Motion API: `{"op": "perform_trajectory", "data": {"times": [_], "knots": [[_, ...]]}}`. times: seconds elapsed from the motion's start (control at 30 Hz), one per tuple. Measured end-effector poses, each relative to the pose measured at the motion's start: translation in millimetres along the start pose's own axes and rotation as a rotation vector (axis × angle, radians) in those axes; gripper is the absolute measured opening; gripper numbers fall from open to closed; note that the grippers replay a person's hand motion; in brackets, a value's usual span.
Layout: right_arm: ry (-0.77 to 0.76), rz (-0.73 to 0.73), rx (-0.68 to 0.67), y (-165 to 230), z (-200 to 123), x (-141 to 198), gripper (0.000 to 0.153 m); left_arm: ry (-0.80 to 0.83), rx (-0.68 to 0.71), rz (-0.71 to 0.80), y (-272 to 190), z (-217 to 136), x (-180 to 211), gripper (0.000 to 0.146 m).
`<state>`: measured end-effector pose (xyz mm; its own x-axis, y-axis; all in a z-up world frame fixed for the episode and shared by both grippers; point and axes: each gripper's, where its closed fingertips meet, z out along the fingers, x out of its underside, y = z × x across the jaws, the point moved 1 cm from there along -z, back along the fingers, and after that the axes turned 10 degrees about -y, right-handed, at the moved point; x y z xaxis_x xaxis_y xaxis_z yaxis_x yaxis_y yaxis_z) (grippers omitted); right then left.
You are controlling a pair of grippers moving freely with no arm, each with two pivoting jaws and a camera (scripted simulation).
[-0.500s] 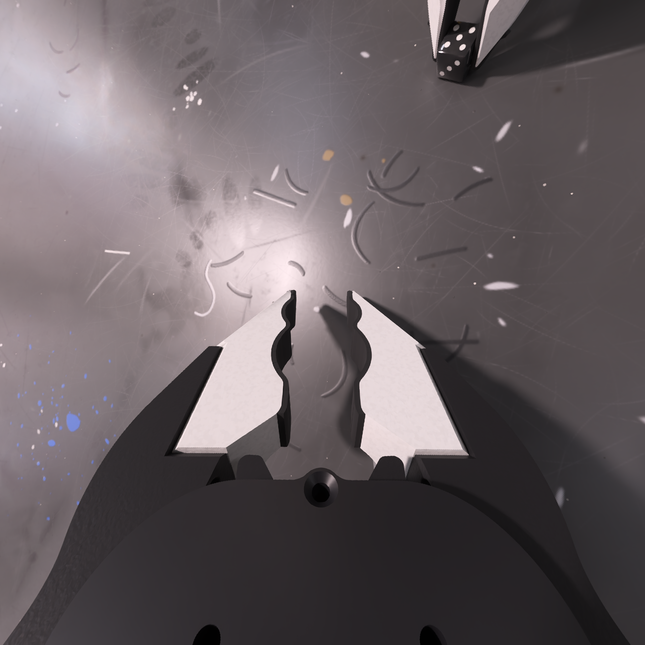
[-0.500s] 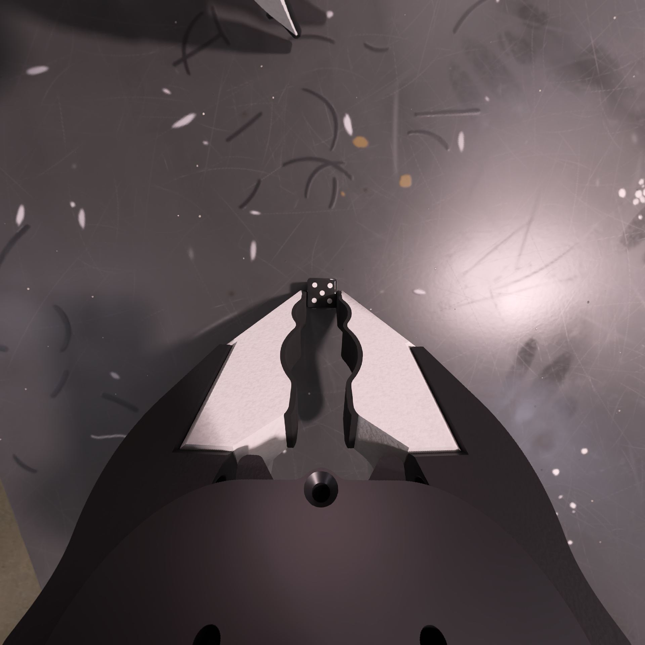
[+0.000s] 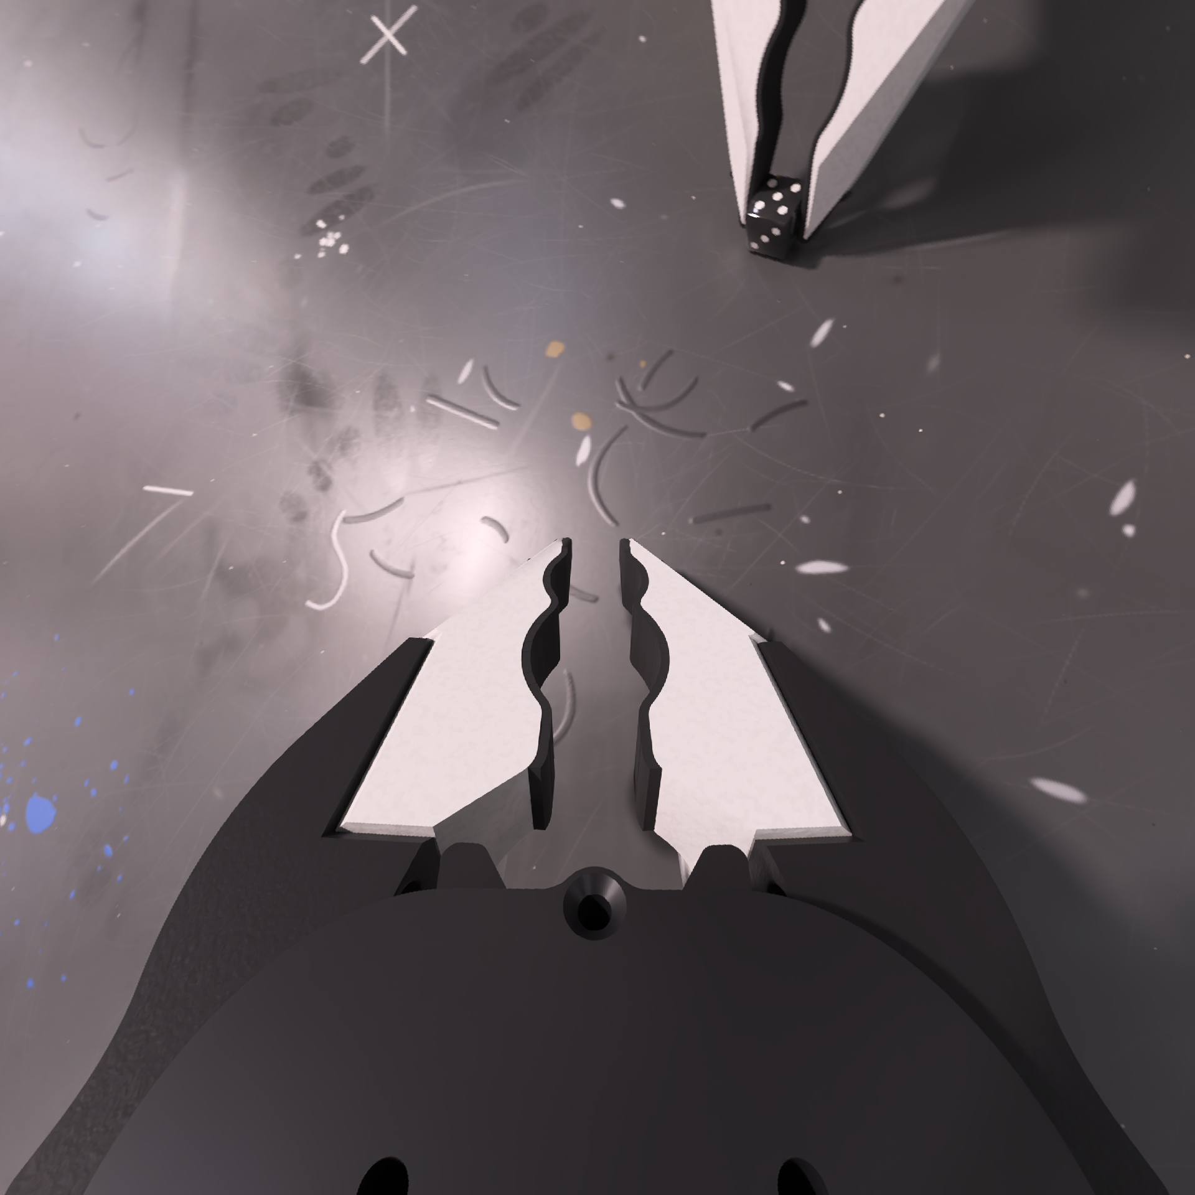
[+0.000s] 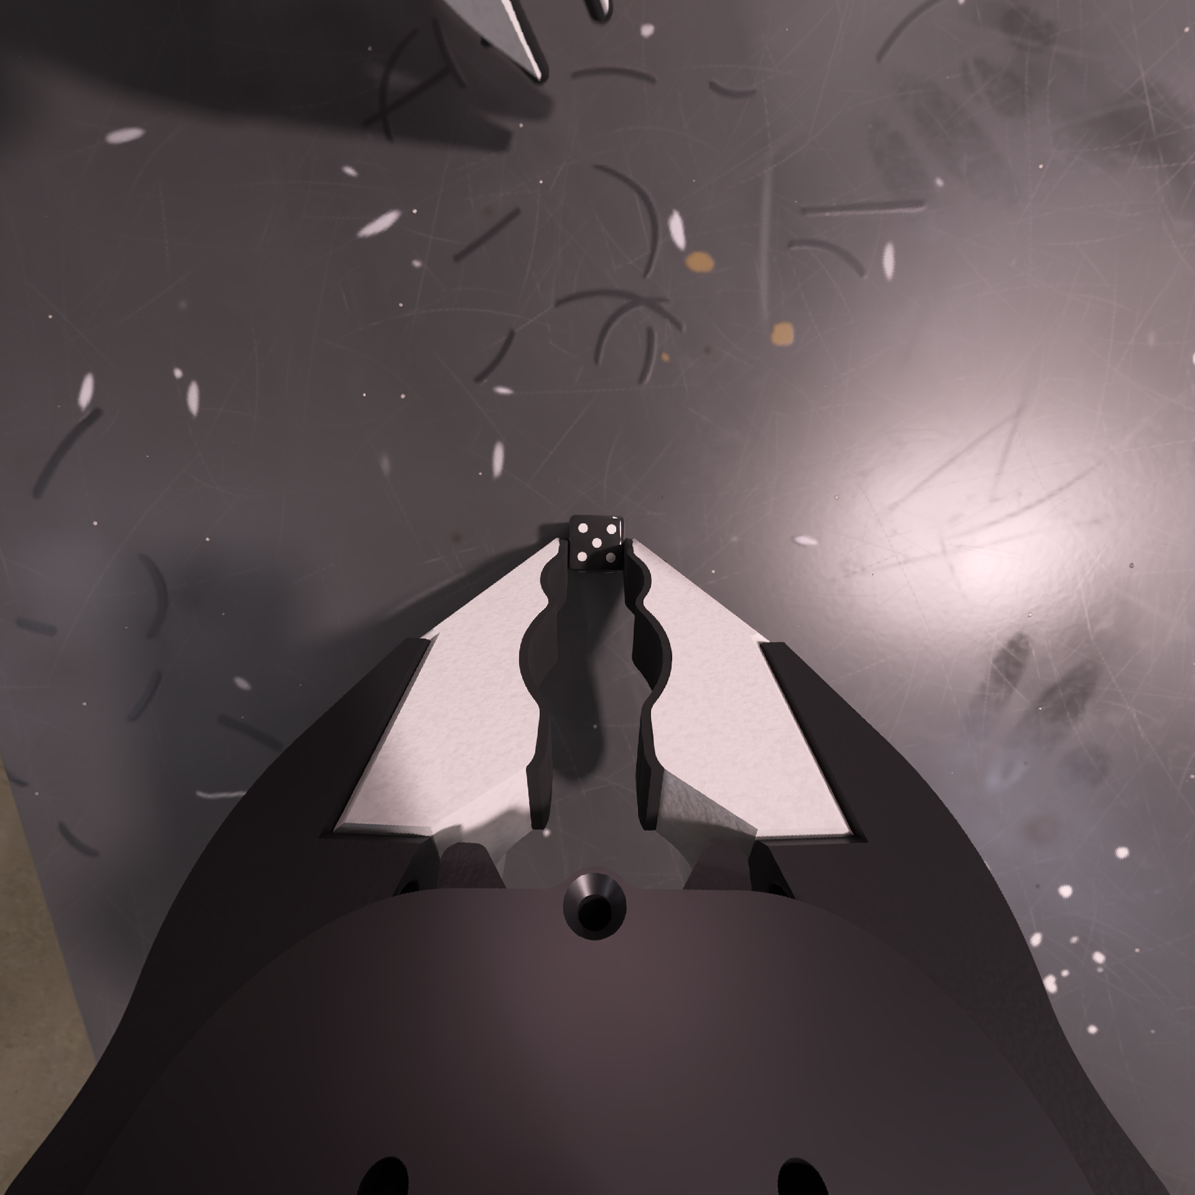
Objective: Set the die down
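Observation:
A small black die with white pips (image 4: 596, 543) is pinched between the fingertips of my right gripper (image 4: 596, 546), which is shut on it. In the left wrist view the die (image 3: 773, 220) sits at the tips of the right gripper (image 3: 776, 240), very close to the dark grey table (image 3: 970, 646). I cannot tell whether it touches the table. My left gripper (image 3: 595, 549) is open with a narrow gap and holds nothing. It hovers over the table, well apart from the die.
The table (image 4: 258, 323) is scratched, with white flecks, curved marks, orange specks (image 4: 699, 262) and a bright glare patch (image 4: 1002, 537). A tip of the left gripper's finger (image 4: 524, 39) shows at the top. A tan strip (image 4: 19, 937) runs along the table's left edge.
In the left wrist view the right gripper with the die now shows larger and lower in the picture, and the table marks have slid down. Both grippers' jaws stand as before.

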<state>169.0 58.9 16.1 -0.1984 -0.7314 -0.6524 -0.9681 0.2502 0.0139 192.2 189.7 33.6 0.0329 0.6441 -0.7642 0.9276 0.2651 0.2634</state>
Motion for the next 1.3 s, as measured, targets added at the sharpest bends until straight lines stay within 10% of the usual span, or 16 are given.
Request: {"op": "perform_trajectory", "data": {"times": [1.3], "knots": [[-0.083, 0.071, 0.018, -10.6, -9.6, -4.2, 0.016, -0.004, 0.047, 0.126, 12.0, 8.5, -2.2, 0.039]]}}
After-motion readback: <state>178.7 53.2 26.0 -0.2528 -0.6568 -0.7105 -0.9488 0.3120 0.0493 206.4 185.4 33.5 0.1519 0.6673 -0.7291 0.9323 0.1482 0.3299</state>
